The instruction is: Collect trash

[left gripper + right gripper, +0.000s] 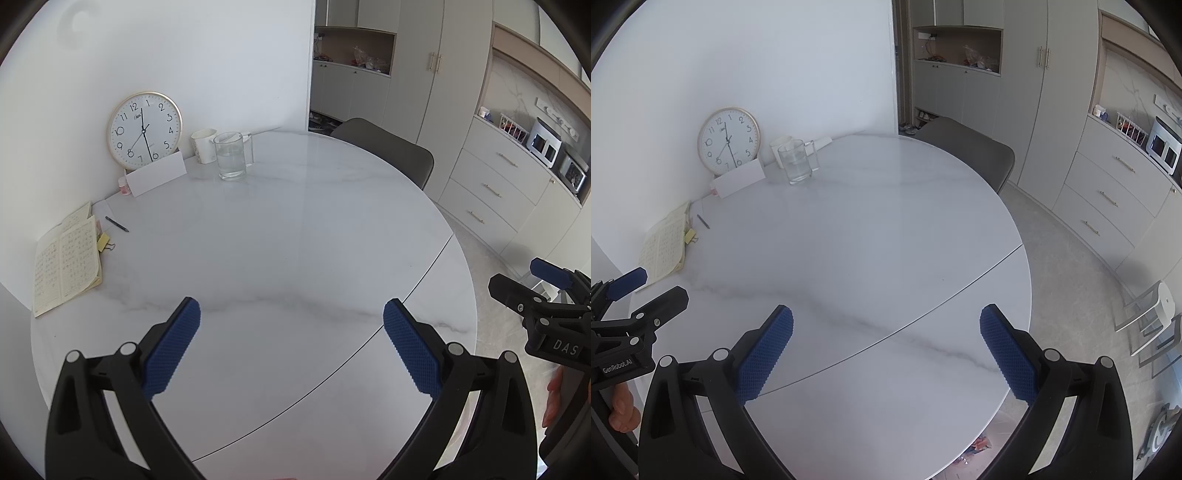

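Left claw and right claw both spread wide, holding nothing, poised side by side above the bare near half of the marble tabletop. No obvious trash visible; clock, water pitcher and open notebook are parked along the wall.

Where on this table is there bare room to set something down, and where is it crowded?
Bare: the whole middle and near side of the table, from the glass jug to both open grippers. Crowded: the wall edge, with clock, cup, card, pen and notebook.
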Demonstrator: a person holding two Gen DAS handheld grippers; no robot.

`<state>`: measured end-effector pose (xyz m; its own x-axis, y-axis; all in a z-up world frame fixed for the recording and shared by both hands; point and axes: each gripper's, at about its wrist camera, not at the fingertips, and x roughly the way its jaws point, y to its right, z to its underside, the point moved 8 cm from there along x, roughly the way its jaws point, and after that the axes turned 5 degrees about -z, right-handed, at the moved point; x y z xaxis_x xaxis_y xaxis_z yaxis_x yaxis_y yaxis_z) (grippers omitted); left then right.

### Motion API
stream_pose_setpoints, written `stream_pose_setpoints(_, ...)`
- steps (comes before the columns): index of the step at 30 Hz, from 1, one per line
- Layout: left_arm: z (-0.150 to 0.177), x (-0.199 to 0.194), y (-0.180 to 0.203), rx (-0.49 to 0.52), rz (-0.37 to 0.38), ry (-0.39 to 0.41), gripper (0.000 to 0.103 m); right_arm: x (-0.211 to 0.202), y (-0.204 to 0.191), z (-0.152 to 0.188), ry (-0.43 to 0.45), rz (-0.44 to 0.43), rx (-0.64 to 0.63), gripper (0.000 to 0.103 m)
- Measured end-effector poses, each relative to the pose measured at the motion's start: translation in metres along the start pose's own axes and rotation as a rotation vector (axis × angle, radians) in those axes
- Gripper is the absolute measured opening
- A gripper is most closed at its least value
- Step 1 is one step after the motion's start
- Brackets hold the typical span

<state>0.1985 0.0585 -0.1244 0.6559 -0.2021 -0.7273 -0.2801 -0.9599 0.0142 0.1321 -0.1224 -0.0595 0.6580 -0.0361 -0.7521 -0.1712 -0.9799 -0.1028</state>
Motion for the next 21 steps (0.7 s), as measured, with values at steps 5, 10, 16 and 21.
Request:
stream_pose_setpoints(5, -0.0015, 0.0000, 0.0014, 0.013, 0.000, 0.007, 0.095, -0.0002, -0.0002, 0.0004, -0.001, 0.000, 0.002, 0.101)
stream_pose_setpoints(10, -0.0018, 0.0005, 0.0009, 0.012, 0.000, 0.007, 0.095, -0.0004, -0.0001, 0.0012, -0.001, -0.001, 0.003, 0.100)
stream_pose_setpoints(16, -0.0024, 0.0006, -0.0005, 0.010, -0.008, 0.006, 0.095, -0.0003, 0.0001, 0.0015, -0.001, -0.001, 0.003, 0.101)
stream_pose_setpoints(21, -0.0021, 0.0006, 0.0002, 0.014, -0.014, 0.007, 0.095, -0.0001, 0.0001, 0.0019, -0.003, -0.002, 0.004, 0.101)
